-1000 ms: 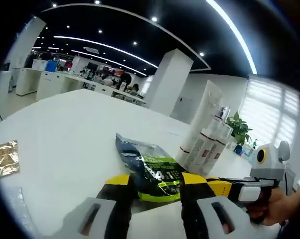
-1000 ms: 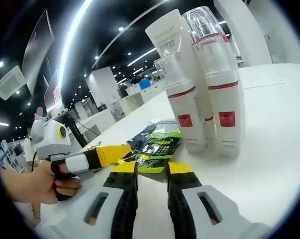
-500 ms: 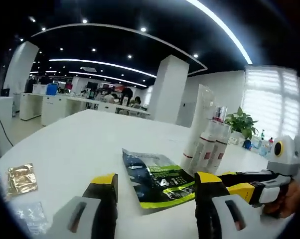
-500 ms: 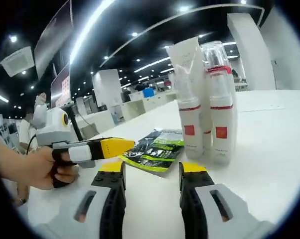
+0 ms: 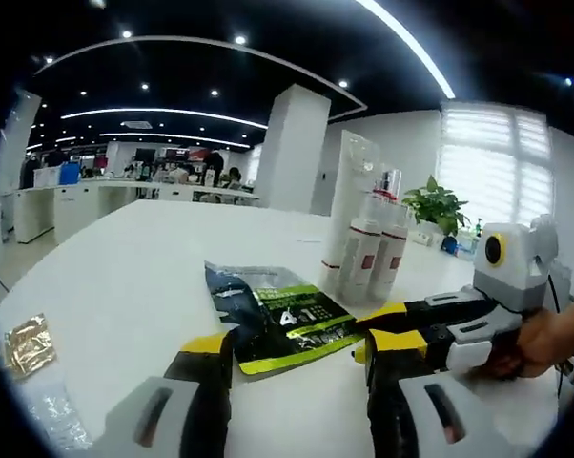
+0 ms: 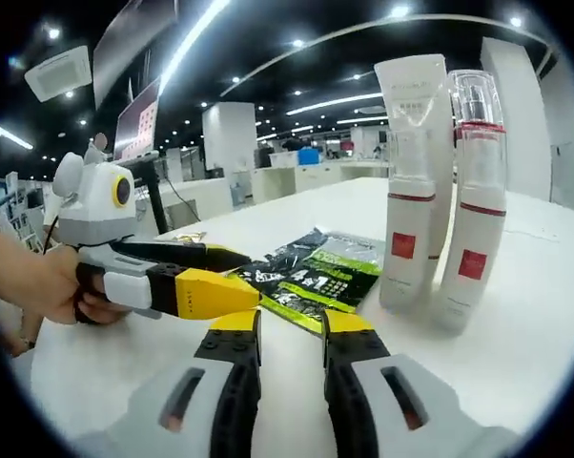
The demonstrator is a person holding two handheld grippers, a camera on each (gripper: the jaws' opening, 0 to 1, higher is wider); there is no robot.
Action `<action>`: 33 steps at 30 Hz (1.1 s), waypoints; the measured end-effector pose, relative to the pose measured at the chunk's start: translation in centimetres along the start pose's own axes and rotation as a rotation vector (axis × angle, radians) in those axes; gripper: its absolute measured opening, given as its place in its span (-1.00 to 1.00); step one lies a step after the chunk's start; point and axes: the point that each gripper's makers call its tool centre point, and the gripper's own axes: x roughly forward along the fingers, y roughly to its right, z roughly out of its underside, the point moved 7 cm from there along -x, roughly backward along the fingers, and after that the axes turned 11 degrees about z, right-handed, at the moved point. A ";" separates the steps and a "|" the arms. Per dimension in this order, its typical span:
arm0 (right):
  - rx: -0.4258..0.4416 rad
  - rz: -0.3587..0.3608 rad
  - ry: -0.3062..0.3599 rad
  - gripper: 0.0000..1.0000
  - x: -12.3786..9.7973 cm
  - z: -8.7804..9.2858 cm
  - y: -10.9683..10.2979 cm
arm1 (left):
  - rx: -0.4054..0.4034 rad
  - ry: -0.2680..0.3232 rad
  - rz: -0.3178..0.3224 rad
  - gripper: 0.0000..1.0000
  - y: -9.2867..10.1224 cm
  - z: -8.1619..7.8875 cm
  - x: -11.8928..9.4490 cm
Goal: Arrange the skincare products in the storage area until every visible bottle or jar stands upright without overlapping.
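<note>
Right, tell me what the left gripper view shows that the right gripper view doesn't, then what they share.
Left gripper view alone: a gold foil sachet and a clear wrapper on the table's near left, a potted plant beyond the bottles, and the right claw coming in from the right.

Right gripper view alone: the left claw coming in from the left, with a monitor on a stand behind it.

Both: the white table, the dark and green pouch lying flat, two red-banded pump bottles and a tall white tube standing upright together.

The tall tube [image 6: 416, 143] hides behind two bottles [image 6: 468, 200]. The words on the green packet [image 5: 277, 320] are too blurry.
</note>
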 end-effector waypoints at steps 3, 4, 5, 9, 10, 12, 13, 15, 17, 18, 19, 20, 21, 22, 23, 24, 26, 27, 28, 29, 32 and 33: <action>0.027 -0.001 0.011 -0.55 0.0 -0.1 0.1 | 0.128 0.037 -0.026 0.15 0.3 -0.6 -0.6; 0.025 -0.001 0.012 -0.54 -0.1 -0.1 0.0 | 0.176 0.074 -0.025 0.12 0.6 -1.0 -0.7; 0.023 -0.004 0.012 -0.53 -0.1 -0.1 0.0 | 0.208 0.116 0.010 0.09 1.3 -1.4 -0.8; -0.049 0.013 0.019 -0.55 -0.1 0.0 0.0 | 0.213 0.049 0.101 -0.05 2.1 -0.7 -0.1; -0.033 0.007 0.012 -0.55 -0.1 0.1 -0.2 | 0.193 0.053 0.097 -0.04 2.0 -0.7 -0.1; -0.018 0.001 0.012 -0.55 -0.1 0.1 -0.1 | 0.062 0.043 0.097 -0.02 1.5 -0.5 -0.2; -0.017 0.001 0.012 -0.55 -0.2 0.1 -0.1 | 0.023 0.033 0.092 -0.01 1.2 -0.3 -0.1; -0.036 0.002 0.014 -0.54 -0.3 0.1 -0.1 | -0.008 -0.006 0.080 -0.01 0.7 0.1 0.0; -0.045 -0.007 0.015 -0.51 -0.3 0.1 -0.2 | -0.007 0.007 0.094 0.00 0.7 0.0 0.1; -0.053 -0.009 0.016 -0.51 -0.4 0.1 -0.2 | -0.014 0.005 0.096 0.00 0.8 0.0 0.1; -0.069 -0.008 0.017 -0.50 -0.4 0.2 -0.2 | -0.022 -0.002 0.094 0.01 0.8 0.1 0.1; -0.071 -0.007 0.017 -0.49 -0.5 0.2 -0.3 | -0.025 -0.002 0.093 0.01 0.8 0.1 0.1; -0.077 -0.009 0.017 -0.48 -0.5 0.2 -0.3 | -0.038 -0.008 0.089 0.01 0.7 0.2 0.2; -0.079 -0.012 0.018 -0.46 -0.5 0.2 -0.4 | -0.035 -0.006 0.089 0.01 0.8 0.2 0.2; -0.088 -0.017 0.018 -0.45 -0.5 0.2 -0.4 | -0.028 -0.006 0.083 0.01 0.8 0.2 0.2; -0.097 -0.016 0.017 -0.44 -0.6 0.2 -0.5 | -0.020 -0.009 0.081 0.01 0.8 0.3 0.2; -0.132 -0.020 0.018 -0.40 -0.8 0.2 -0.8 | -0.005 -0.010 0.080 0.02 1.0 0.3 0.2; -0.127 -0.023 0.015 -0.37 -0.8 0.3 -0.9 | -0.005 -0.007 0.081 0.03 1.0 0.3 0.2; -0.129 -0.023 0.017 -0.34 -0.8 0.3 -0.9 | -0.001 -0.005 0.079 0.04 1.1 0.2 0.1; -0.138 -0.020 0.021 -0.31 -0.9 0.2 -0.8 | 0.006 -0.001 0.076 0.06 1.1 0.2 0.1; -0.152 -0.014 0.137 -0.29 -1.9 -0.9 -1.0 | 0.025 0.098 0.073 0.14 1.3 -0.8 -0.2; -0.165 -0.018 0.161 -0.28 -2.2 -1.1 -1.1 | 0.047 0.117 0.077 0.15 1.4 -1.1 -0.3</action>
